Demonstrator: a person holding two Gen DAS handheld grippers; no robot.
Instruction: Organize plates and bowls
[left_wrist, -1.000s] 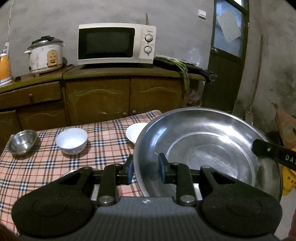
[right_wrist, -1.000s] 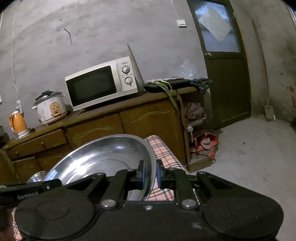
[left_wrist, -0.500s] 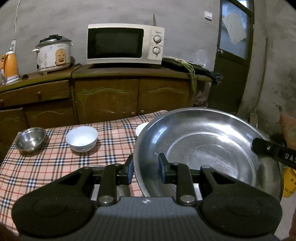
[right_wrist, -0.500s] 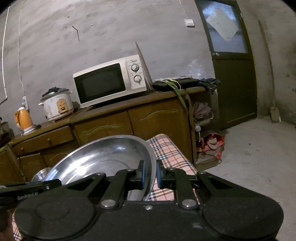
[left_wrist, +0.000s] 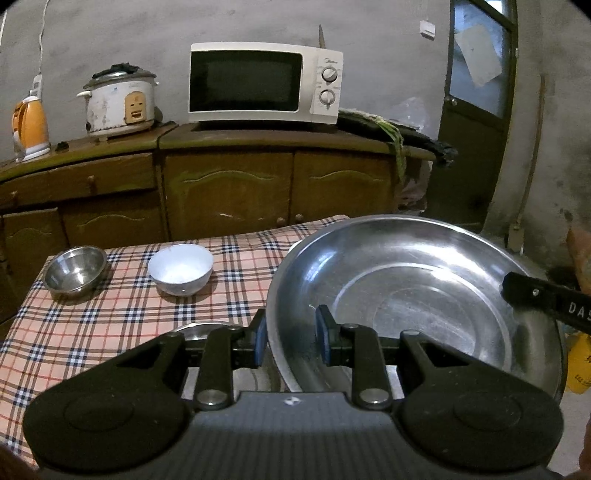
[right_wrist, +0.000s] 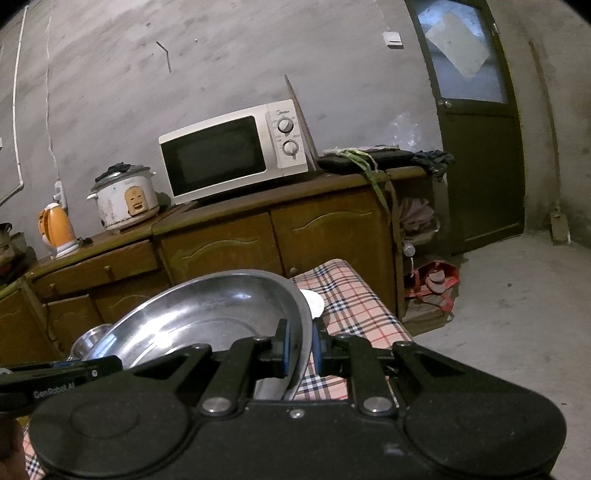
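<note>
While the wooden sideboard (left_wrist: 229, 184) with its microwave (left_wrist: 264, 83) and rice cooker (left_wrist: 120, 99) closed off the far side, bare concrete floor (right_wrist: 517, 314) lay open at the right. Over the checked tablecloth (left_wrist: 110, 314) hung a large steel basin (left_wrist: 406, 295), the left gripper (left_wrist: 290, 339) and right gripper (right_wrist: 300, 349) each pinching its rim on opposite sides. Beyond stood a white bowl (left_wrist: 181, 269) and a small steel bowl (left_wrist: 74, 271), well apart from the basin.

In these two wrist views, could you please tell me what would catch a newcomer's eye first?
The large shiny steel basin dominates, gripped at opposite rims by the left tongs and right tongs above the checked tablecloth. Behind, a white microwave sits on the wooden cabinet.
</note>
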